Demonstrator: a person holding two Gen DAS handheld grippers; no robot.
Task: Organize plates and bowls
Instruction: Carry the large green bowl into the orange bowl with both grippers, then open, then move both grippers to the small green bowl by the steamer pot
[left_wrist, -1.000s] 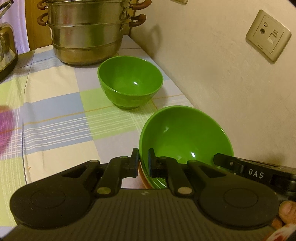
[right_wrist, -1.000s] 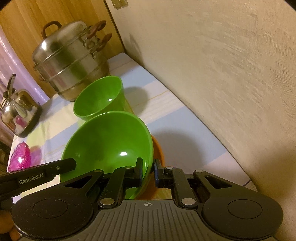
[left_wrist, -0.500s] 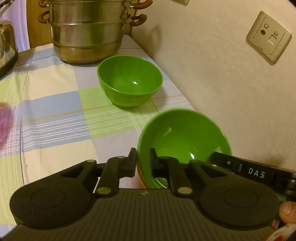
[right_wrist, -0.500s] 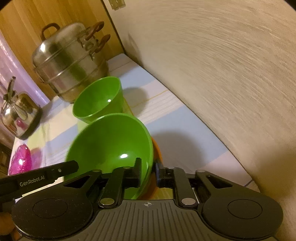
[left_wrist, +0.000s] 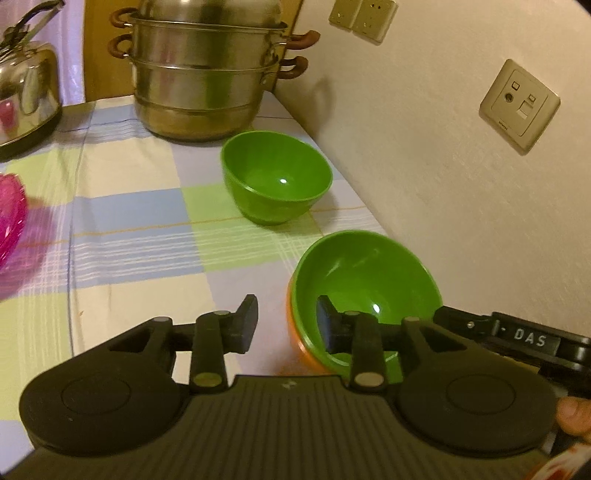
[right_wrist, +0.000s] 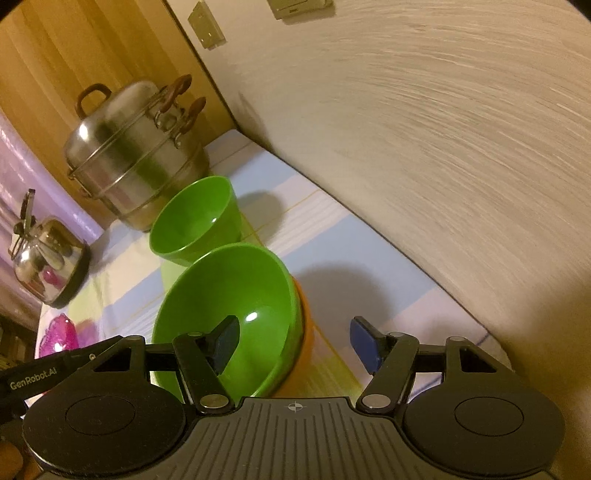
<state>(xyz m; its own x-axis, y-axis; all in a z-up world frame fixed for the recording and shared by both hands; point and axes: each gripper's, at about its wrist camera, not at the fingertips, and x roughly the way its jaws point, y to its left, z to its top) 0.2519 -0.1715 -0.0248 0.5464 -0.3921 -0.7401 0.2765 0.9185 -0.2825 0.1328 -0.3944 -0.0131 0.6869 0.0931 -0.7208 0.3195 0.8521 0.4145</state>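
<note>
A green bowl (left_wrist: 364, 284) sits nested in an orange bowl (left_wrist: 295, 336) on the checked tablecloth near the wall; both also show in the right wrist view, the green bowl (right_wrist: 225, 310) and the orange bowl (right_wrist: 306, 332). My left gripper (left_wrist: 286, 323) is open, its jaws astride the bowls' left rim, one finger inside the green bowl. My right gripper (right_wrist: 293, 343) is open, astride the right rim. A second green bowl (left_wrist: 275, 181) stands alone farther back, seen from the right wrist too (right_wrist: 195, 221).
A steel steamer pot (left_wrist: 207, 74) stands at the back, a kettle (left_wrist: 27, 92) at the back left, a pink glass dish (left_wrist: 11, 218) at the left. The wall (left_wrist: 443, 147) with sockets runs close along the right of the table.
Both grippers have opened and let go of the green bowl's rim. The bowl now rests level in the orange bowl. The left gripper has risen and pulled back a little.
</note>
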